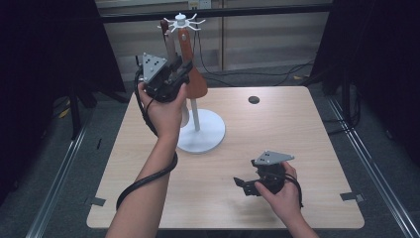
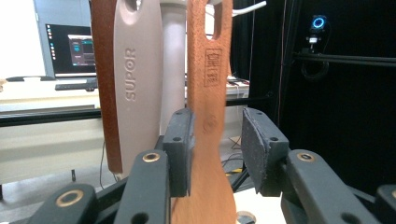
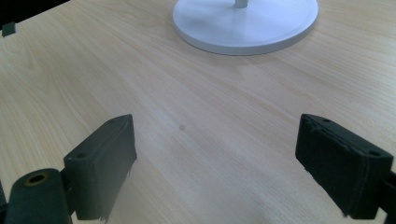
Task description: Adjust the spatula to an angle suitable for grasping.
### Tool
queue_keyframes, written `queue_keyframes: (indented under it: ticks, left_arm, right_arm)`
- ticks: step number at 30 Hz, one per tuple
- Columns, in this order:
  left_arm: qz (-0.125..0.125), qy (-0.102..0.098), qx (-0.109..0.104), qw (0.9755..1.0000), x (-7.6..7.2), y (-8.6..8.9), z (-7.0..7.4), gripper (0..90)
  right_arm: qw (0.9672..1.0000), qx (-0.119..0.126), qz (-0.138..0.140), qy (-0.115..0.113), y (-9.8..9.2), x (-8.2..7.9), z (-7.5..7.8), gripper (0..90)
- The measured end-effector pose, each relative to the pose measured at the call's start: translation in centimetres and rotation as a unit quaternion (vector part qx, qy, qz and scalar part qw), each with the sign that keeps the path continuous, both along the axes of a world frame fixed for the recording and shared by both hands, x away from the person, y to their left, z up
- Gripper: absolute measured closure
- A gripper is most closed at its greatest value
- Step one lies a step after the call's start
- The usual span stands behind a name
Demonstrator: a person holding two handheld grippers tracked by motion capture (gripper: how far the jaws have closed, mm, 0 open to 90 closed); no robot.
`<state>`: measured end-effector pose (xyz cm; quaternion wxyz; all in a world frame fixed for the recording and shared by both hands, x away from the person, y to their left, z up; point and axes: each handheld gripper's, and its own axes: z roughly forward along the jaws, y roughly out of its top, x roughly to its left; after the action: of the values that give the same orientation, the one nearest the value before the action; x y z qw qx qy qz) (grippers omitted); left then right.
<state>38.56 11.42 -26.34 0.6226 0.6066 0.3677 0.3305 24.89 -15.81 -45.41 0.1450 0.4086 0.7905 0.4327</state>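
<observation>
Left gripper view: the brown spatula (image 2: 208, 116) hangs upright between the jaws of the left gripper (image 2: 217, 147). The near-left pad lies against its flat face; the pad at 3 o'clock stands off with a clear gap, so the jaws bracket the handle without clamping it. Left of it, at 10 o'clock, hangs a grey spatula (image 2: 140, 88), embossed "SUPOR" down its length, with a darker brown utensil edge behind it. The white pole (image 2: 173, 60) of the rack rises between the two. On the brown spatula, a stamped box holds characters too small to read.

Handling, as a judgement: the brown spatula looks like wood, so stiff, light and not fragile; its smooth flat faces may slip under a weak pinch. The narrow neck where the pads now stand seems the right hold, with the slot at 12 o'clock to be lifted clear of its hook.

High view: the left gripper (image 1: 181, 69) is raised at 11 o'clock of the table (image 1: 297, 129), at the rack (image 1: 198, 134), whose hooks carry the spatulas. The right gripper (image 1: 242, 184) rests low at 5 o'clock.

Right gripper view: the jaws stand wide apart over bare table, holding nothing; the rack's round base (image 3: 245, 21) lies at 12 o'clock.
</observation>
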Motion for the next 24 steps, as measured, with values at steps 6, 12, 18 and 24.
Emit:
queue_keyframes:
  ticks: [6,12,18,24]
  left_arm:
    - [-0.004,-0.001,0.0,1.0,-0.1,0.1,-0.1,64.3]
    - [-0.009,-0.002,0.004,0.9999,-0.5,0.6,-0.4,63.9]
    - [-0.017,-0.008,-0.002,0.9998,-1.3,1.1,-1.1,60.5]
    - [-0.023,-0.004,-0.005,0.9997,-1.6,1.8,-2.1,57.9]
  right_arm:
    - [1.0,-0.001,0.001,-0.001,-0.1,0.0,0.0,11.6]
    - [1.0,-0.002,0.002,-0.002,-0.1,0.1,0.0,11.6]
    - [1.0,0.001,-0.002,0.0,-0.1,0.2,0.0,11.6]
    - [1.0,-0.001,0.0,0.001,0.0,0.3,-0.2,11.6]
